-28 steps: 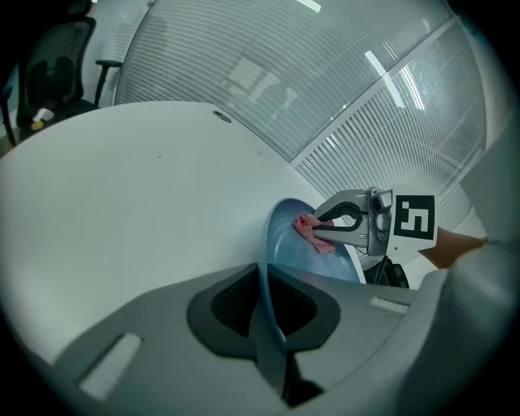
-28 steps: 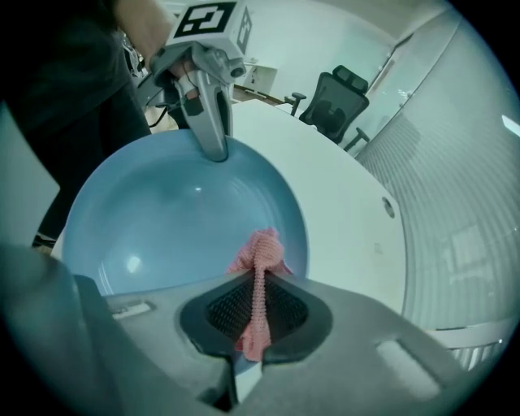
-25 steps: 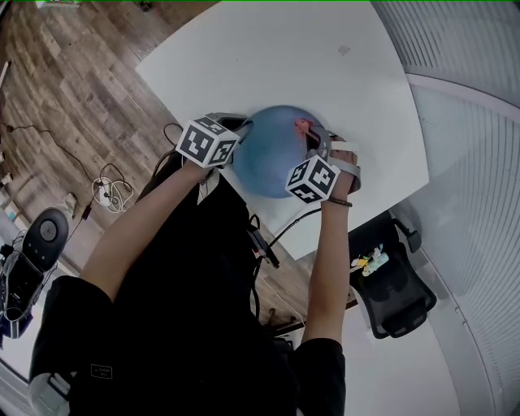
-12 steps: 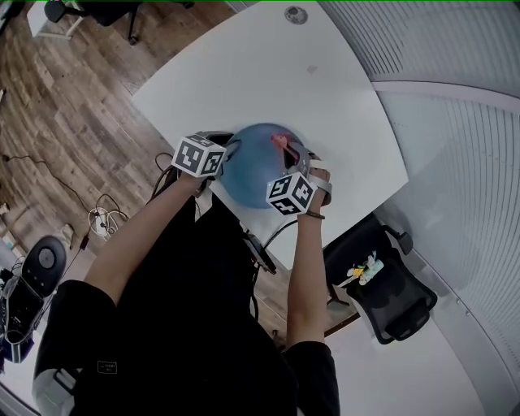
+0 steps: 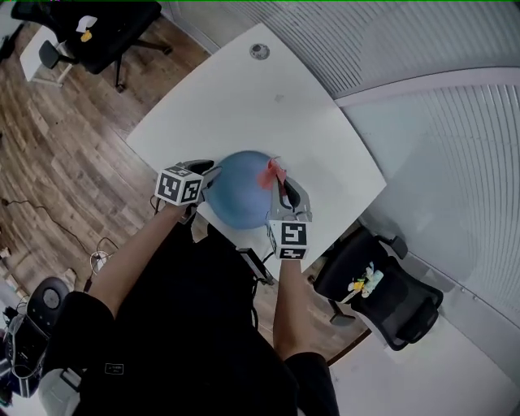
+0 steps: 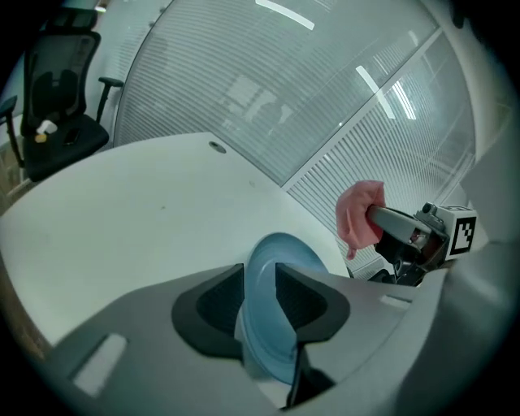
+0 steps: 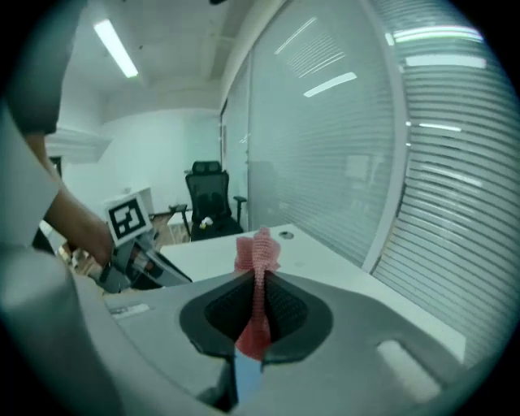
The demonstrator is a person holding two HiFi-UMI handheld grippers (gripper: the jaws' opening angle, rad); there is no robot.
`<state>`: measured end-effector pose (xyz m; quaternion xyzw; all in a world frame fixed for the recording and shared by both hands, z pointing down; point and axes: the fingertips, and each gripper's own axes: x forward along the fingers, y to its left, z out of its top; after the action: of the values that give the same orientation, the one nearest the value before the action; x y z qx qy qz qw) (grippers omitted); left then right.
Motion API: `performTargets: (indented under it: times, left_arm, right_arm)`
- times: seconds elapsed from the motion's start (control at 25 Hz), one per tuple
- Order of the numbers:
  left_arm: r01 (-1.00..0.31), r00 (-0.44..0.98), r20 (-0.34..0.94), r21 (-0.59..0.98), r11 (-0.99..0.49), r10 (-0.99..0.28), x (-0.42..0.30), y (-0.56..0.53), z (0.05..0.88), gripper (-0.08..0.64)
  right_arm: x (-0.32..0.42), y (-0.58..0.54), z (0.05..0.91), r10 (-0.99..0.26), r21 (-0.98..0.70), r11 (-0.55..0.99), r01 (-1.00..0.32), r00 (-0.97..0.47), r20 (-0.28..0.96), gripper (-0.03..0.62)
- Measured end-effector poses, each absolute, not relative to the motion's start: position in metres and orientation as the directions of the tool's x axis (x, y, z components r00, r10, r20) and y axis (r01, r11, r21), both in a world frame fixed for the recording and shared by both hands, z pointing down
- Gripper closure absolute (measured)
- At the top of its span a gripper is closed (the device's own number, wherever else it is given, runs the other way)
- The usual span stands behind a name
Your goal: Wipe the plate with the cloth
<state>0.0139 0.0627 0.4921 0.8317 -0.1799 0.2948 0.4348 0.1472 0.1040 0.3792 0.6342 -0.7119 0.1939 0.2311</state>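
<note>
A blue plate point(image 5: 240, 195) is at the near edge of the white table point(image 5: 244, 106). My left gripper point(image 5: 207, 175) is at its left rim. In the left gripper view the plate point(image 6: 280, 260) stands edge-on between the two pads; the jaws of the left gripper point(image 6: 260, 284) are opening and no longer pinch it. My right gripper point(image 5: 284, 191) is over the plate's right side, shut on a pink cloth point(image 5: 270, 172). The cloth point(image 7: 258, 260) sticks up out of the closed right gripper point(image 7: 258, 301). It also shows from the left gripper view as a pink cloth point(image 6: 357, 215).
A black office chair point(image 5: 382, 288) stands to the right of the table, another chair point(image 5: 89, 20) at the far left. A round cable port point(image 5: 259, 51) marks the table's far end. Ribbed glass walls point(image 5: 422, 49) run behind. Cables lie on the wooden floor point(image 5: 57, 162).
My right gripper has lifted off the plate's right rim with the cloth and rolled, so its marker cube now faces the camera. The left gripper stays at the plate's left rim.
</note>
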Motion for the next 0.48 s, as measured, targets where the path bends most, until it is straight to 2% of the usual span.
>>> performTargets:
  times: [0.24,0.36,0.48]
  left_arm:
    - [-0.480,0.830,0.544,0.591,-0.648,-0.119,0.013,0.058,0.418,0.526]
    - [-0.430,0.868,0.473,0.565,-0.704,-0.150,0.015,0.057,0.374,0.558]
    - [-0.378,0.903,0.390,0.523,-0.764,-0.180,0.018,0.060,0.328,0.558]
  right_arm:
    - [0.153,0.120,0.299,-0.934,-0.227,-0.047,-0.973,-0.038,0.356,0.577]
    - [0.147,0.128,0.273,-0.953,-0.265,-0.064,-0.962,-0.020,0.302,0.577]
    - [0.138,0.137,0.253,-0.963,-0.266,-0.072,-0.961,-0.002,0.269,0.577]
